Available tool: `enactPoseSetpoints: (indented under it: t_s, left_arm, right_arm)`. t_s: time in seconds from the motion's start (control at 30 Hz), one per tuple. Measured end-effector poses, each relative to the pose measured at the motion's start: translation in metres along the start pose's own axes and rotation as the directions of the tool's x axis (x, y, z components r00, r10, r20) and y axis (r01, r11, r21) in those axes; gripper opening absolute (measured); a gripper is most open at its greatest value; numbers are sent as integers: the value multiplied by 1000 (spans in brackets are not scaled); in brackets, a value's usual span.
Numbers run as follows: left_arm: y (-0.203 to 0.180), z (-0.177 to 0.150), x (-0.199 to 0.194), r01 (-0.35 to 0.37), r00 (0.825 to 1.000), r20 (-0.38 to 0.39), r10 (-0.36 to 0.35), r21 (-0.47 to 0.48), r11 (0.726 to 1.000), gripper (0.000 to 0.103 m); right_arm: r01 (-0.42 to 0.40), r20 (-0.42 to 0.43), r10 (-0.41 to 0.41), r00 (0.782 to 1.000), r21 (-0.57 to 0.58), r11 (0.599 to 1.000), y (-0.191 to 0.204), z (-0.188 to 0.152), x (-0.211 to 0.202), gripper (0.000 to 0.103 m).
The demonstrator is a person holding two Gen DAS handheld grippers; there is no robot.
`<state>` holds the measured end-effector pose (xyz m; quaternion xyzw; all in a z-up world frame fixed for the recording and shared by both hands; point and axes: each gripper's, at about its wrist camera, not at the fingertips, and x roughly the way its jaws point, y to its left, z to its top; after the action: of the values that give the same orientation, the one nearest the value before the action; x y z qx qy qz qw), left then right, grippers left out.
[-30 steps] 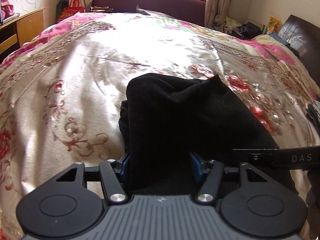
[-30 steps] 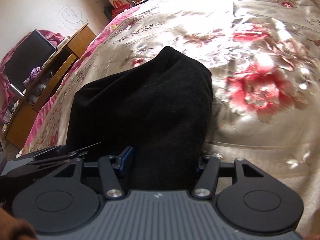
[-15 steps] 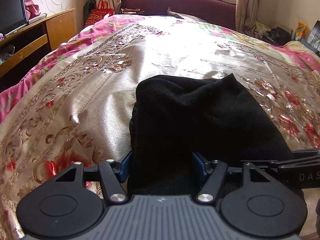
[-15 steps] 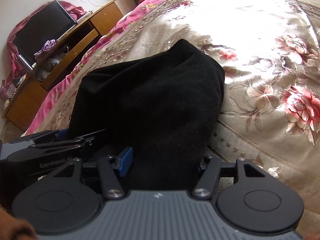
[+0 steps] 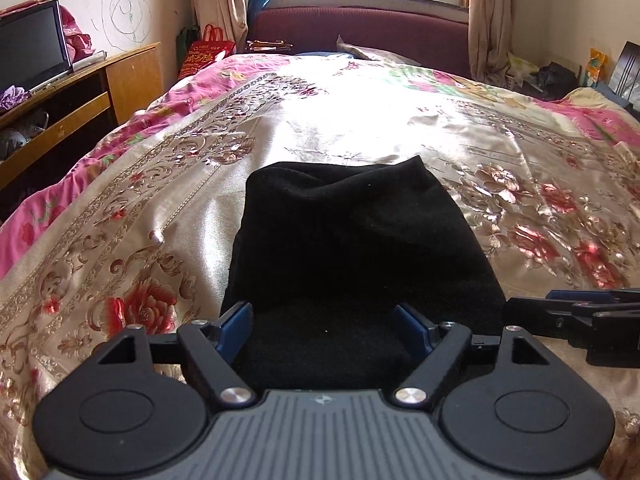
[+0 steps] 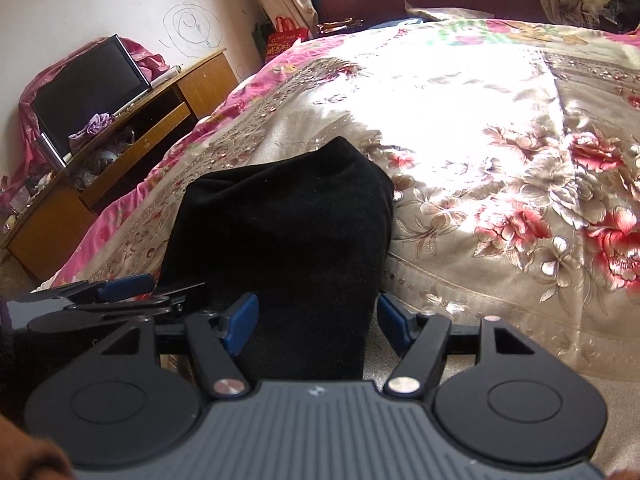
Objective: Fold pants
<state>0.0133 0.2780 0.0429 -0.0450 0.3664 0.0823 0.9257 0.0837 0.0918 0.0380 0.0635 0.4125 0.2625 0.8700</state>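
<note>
Nearest the cameras, the left hand-held gripper [image 5: 324, 326] has its blue pads spread wide either side of the near edge of the black pants [image 5: 352, 248], no longer pinching the cloth as it did a second ago, when the pads sat tight against the fabric. The right hand-held gripper [image 6: 316, 322] shows the same change: its fingers stand apart, with the pants' near right corner lying loose between them instead of clamped. Both views have also dropped and levelled since half a second back, so the bundle has been lowered and let go on the bed [image 5: 360, 120]. The pants now rest as a compact dark block on the floral satin bedspread [image 6: 500, 168], near its foot edge, with a rounded fold line at the far end and one corner peaking slightly upward. In the left view the right gripper's fingers sit just beside the block's right edge. My reading is that this fold has been laid down and released; what remains is likely smoothing or pressing that raised far corner, or withdrawing if the fold counts as finished. Farther off stand a wooden TV stand [image 5: 80, 92] with a dark screen on the left, and a maroon headboard [image 5: 360, 32] beneath the window.
</note>
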Motion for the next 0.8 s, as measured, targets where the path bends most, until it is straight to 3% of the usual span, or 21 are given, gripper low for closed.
enactPoseSetpoints:
  t_s: [0.07, 0.6, 0.8]
  left_arm:
    - [-8, -3, -9, -23, 1000, 10, 23, 1, 1000, 103]
    - [-41, -19, -47, -148, 986, 75, 149, -19, 989, 103]
    - [-46, -22, -47, -162, 985, 56, 163, -16, 987, 103]
  right_arm:
    - [-8, -2, 8, 1000, 12, 1000, 2, -1, -4, 67]
    - [-28, 25, 26, 999, 48, 998, -3, -18, -36, 68]
    - [-29, 12, 28, 1000, 62, 998, -8, -24, -37, 68]
